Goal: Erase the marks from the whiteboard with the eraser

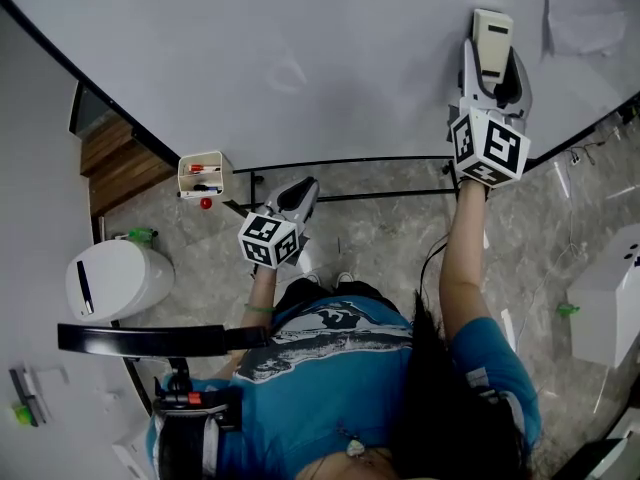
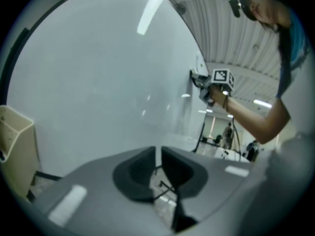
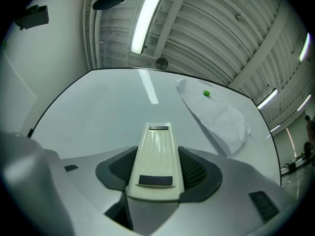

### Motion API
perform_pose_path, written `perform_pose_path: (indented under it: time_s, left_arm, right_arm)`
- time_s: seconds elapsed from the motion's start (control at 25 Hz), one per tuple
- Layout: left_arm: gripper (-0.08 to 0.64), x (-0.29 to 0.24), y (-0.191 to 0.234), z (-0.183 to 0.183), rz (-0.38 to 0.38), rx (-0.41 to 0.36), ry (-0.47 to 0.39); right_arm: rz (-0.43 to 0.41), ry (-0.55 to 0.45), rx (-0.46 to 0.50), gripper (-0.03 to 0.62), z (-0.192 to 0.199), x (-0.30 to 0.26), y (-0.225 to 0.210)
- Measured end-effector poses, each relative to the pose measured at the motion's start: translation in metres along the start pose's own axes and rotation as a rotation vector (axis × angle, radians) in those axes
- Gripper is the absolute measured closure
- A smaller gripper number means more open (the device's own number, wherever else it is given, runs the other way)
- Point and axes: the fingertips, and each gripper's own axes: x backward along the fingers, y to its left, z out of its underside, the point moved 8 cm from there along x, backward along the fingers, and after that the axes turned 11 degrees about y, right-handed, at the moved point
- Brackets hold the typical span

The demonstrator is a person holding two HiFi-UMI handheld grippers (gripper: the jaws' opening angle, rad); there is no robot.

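Right gripper [image 3: 156,167] clamped on eraser [image 3: 156,154], jaws on its two long sides; eraser sticks out ahead of the jaws over the whiteboard [image 1: 300,58]; paper sheet [image 3: 221,117] ahead-right; left gripper [image 2: 158,163] jaws nearly together, nothing between; marker tray [image 1: 204,175] just left of it.

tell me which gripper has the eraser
The right gripper, raised at the whiteboard, jaws shut on the cream eraser. The left gripper hangs lower, jaws together on nothing.
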Motion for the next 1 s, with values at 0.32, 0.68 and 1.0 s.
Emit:
perform_pose_path:
  time_s: [0.32, 0.68, 1.0]
  left_arm:
    - [0.534, 0.004, 0.006, 0.003, -0.021, 0.013, 0.001]
    - [0.534, 0.007, 0.011, 0.006, -0.027, 0.012, 0.001]
    - [0.534, 0.015, 0.022, 0.011, -0.063, 0.026, -0.008]
  right_arm:
    - [-0.015, -0.01, -0.02, 0.33, 0.002, 0.0, 0.011]
    - [-0.155, -0.005, 0.039, 0.33, 0.012, 0.004, 0.093]
    - [-0.356, 0.078, 0.238, 0.33, 0.047, 0.01, 0.206]
